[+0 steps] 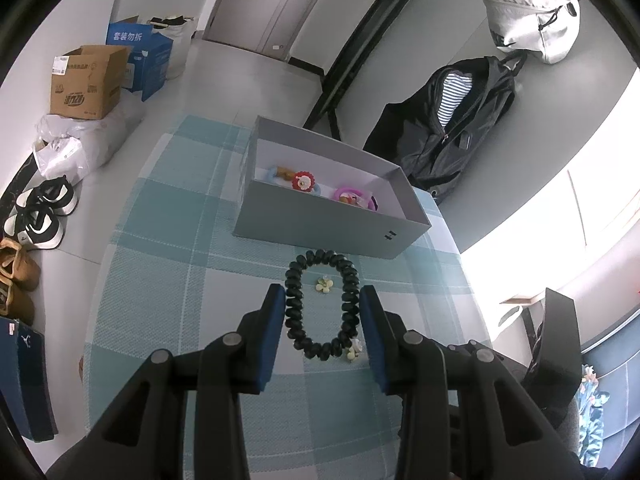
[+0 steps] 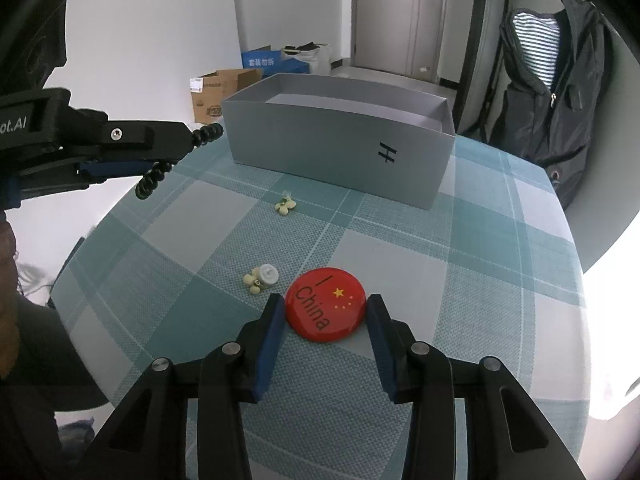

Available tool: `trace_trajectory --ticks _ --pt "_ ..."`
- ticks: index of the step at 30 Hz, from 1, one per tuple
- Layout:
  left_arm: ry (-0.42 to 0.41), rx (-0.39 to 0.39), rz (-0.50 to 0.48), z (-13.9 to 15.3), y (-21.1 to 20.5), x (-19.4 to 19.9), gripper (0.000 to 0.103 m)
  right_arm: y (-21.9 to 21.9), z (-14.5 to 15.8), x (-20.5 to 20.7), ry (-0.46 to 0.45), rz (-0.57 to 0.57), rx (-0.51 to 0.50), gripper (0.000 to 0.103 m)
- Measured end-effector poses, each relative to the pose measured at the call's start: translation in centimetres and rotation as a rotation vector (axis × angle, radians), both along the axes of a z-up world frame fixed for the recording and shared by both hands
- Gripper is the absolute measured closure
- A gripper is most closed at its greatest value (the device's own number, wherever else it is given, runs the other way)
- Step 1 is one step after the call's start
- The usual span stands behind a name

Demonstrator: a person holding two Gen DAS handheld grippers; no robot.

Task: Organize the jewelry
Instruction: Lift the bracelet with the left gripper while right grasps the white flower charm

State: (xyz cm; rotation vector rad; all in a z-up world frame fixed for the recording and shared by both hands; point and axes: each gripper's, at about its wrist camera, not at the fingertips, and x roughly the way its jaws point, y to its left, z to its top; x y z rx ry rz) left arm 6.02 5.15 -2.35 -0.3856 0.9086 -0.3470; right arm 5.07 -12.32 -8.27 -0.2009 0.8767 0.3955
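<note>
At lower centre of the right wrist view, right gripper (image 2: 325, 312) clamped on red badge (image 2: 325, 309), flat on the checked tablecloth (image 2: 480, 280). Left gripper (image 1: 323, 312) grasping black coil hair tie (image 1: 320, 304), lifted before grey box (image 1: 320, 220). Collecting step; next, probably lift badge, carry over box rim, release.

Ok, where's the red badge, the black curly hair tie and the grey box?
red badge (image 2: 325, 304): right wrist view, the middle of its shiny face.
black curly hair tie (image 1: 293, 300): left wrist view, its left coil.
grey box (image 2: 320, 148): right wrist view, its front wall.
</note>
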Motion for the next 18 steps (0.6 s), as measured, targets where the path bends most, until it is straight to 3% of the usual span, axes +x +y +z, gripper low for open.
trace_trajectory --ticks 3,8,18 --pt "0.002 0.004 0.003 0.0 -0.1 0.0 0.071 -0.8 0.8 0.4 0.005 -0.029 0.054 0.087" --pt "0.004 0.007 -0.003 0.0 -0.5 0.1 0.071 -2.1 0.5 1.2 0.075 -0.061 0.134 0.087" --pt "0.013 0.008 0.008 -0.2 -0.7 0.3 0.071 -0.9 0.5 0.9 0.048 -0.025 0.072 0.082"
